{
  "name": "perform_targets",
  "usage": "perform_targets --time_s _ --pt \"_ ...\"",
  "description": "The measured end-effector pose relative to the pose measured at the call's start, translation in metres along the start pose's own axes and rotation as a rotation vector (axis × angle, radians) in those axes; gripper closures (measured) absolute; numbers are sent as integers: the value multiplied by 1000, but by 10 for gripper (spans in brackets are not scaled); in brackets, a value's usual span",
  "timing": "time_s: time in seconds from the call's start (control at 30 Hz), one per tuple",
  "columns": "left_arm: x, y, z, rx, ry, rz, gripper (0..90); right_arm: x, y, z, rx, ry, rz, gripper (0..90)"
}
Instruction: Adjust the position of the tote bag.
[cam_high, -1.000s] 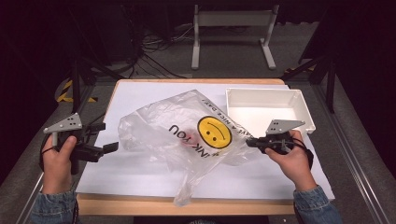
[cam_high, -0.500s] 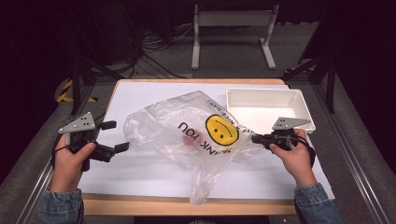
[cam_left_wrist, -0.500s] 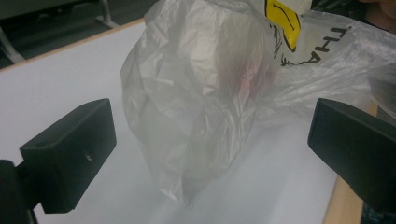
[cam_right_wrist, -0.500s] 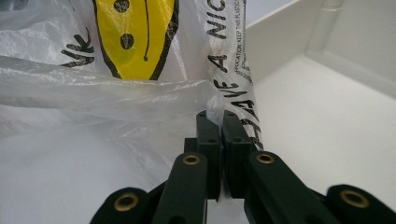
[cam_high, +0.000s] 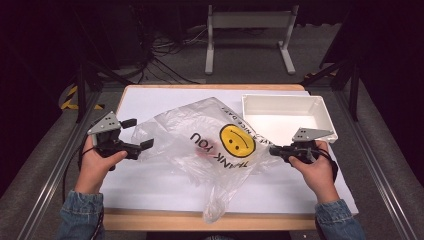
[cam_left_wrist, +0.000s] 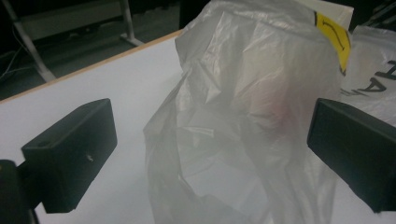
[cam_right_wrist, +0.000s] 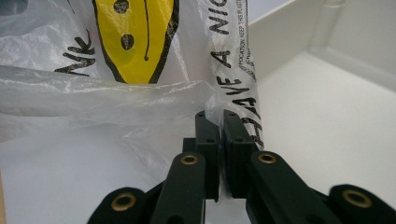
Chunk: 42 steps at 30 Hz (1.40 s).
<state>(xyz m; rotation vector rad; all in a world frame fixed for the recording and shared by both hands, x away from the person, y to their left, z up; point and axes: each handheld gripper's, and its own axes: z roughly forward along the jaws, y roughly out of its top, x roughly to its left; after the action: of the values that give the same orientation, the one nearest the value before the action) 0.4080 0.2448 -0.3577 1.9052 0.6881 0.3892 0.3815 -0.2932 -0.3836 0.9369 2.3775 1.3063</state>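
Pinching the right edge of the plastic bag (cam_high: 210, 145) just beside the white tray (cam_high: 320, 107), the right gripper (cam_right_wrist: 217, 123) anchors it, jaws nearly shut on the film, while the left gripper (cam_high: 136, 134) gapes wide at the crumpled left edge, nothing held; the bag sprawls mid-table (cam_high: 145, 100), with bare room left and behind it for pulling it flat

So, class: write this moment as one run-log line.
right gripper: shut on bag edge | left gripper: open at bag's other side | tray: beside bag | table: bag lying crumpled
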Motion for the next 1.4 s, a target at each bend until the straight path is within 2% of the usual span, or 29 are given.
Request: perform_targets --time_s 0.07,0.1,0.17,0.2,0.23,0.27,0.3,0.37,0.43,0.5,0.53,0.57,0.67,0.87,1.0,1.1,1.2,1.27,1.4 --pt "0 -1 4 8 -5 1 38 0 0 0 0 0 -1 864" --pt "1 -2 9 18 -27 12 115 1 0 0 -1 0 0 862" --pt "1 -1 10 23 -37 17 210 1 -1 0 -1 1 0 861" --pt "0 -1 10 32 -50 21 210 2 -1 0 -1 2 0 861" --pt "0 -1 9 37 -63 27 344 2 -1 0 0 2 0 861" --pt "-2 0 7 44 -69 24 433 2 -2 0 0 3 0 861" --pt "-3 0 5 54 -82 16 582 2 -2 0 -1 4 0 861" --pt "-7 3 -2 63 -104 -1 811 3 -2 -1 -4 7 -1 861" --pt "-11 7 -11 62 -107 1 883 3 -1 -1 -8 11 -4 861" --pt "-17 12 -22 52 -128 1 896 4 1 -1 -11 15 -9 861" --pt "-17 12 -22 52 -128 1 898 4 1 -1 -11 15 -9 861" --pt "-24 17 -34 40 -157 7 898 4 2 0 -13 17 -12 861" --pt "-37 24 -53 20 -185 27 900 6 6 2 -18 27 -24 861" --pt "-56 31 -81 4 -196 63 900 8 14 12 -22 54 -42 860" --pt "-70 34 -103 10 -207 81 900 11 20 20 -22 79 -58 859" --pt "-75 32 -108 39 -208 67 899 13 24 28 -18 96 -70 854" --pt "-74 29 -104 53 -204 46 895 14 26 34 -12 104 -75 831" --pt "-72 28 -99 37 -215 30 894 14 26 38 -10 99 -77 795" --pt "-69 29 -93 15 -208 24 893 15 27 38 -19 90 -75 706"
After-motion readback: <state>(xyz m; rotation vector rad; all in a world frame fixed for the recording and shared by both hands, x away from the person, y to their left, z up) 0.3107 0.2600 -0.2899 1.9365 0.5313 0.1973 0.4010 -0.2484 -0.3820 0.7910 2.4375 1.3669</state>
